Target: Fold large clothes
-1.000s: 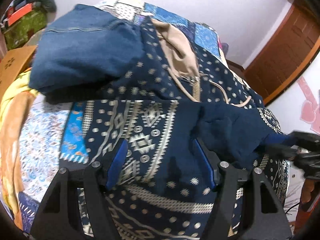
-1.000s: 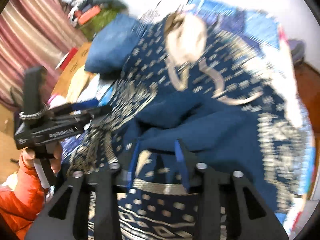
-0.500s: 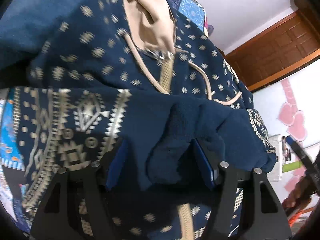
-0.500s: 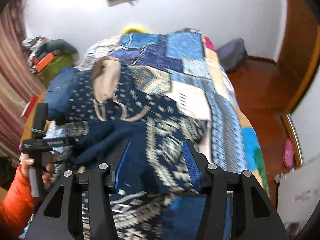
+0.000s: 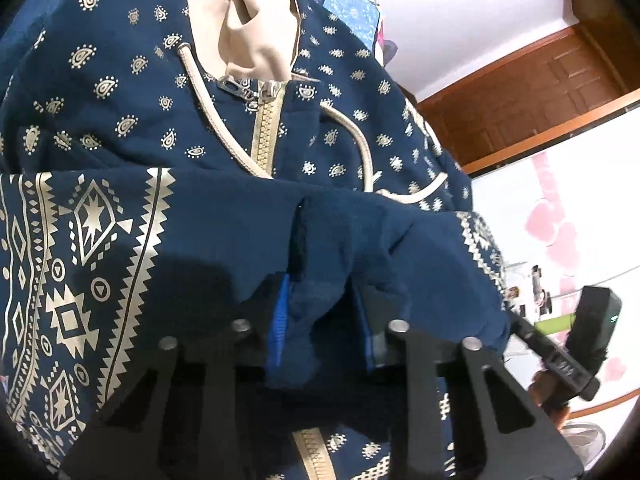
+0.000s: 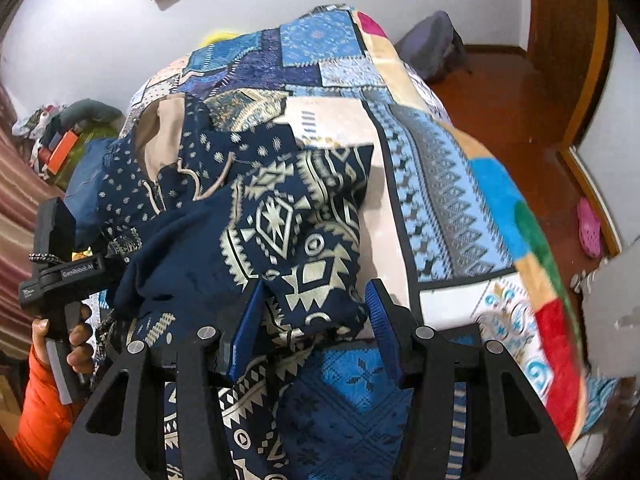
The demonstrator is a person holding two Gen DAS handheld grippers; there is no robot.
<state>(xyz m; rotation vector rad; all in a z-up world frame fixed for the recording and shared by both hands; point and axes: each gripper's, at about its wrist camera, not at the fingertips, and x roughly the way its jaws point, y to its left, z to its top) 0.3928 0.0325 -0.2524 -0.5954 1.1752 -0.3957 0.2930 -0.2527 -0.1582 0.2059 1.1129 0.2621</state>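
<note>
Bright even room light, fisheye-bent edges, slight motion blur.

Item before you: one navy hooded jacket [image 5: 120, 128], printed with small cream paisley motifs above and bold geometric bands below. It has a tan hood lining, cream drawcords and a cream zipper closed at the chest. It lies face-up on the bed, with its plain navy cuffs bunched over the front.

A home bedroom. A bed [image 6: 460, 184] under a patchwork quilt fills the space ahead of the right gripper [image 6: 312, 320], with polished wooden floor [image 6: 500, 92] and a pink slipper [image 6: 589, 227] off to its right, a wooden door [image 5: 560, 92] and pink heart stickers [image 5: 556, 224] on the white wall.
</note>
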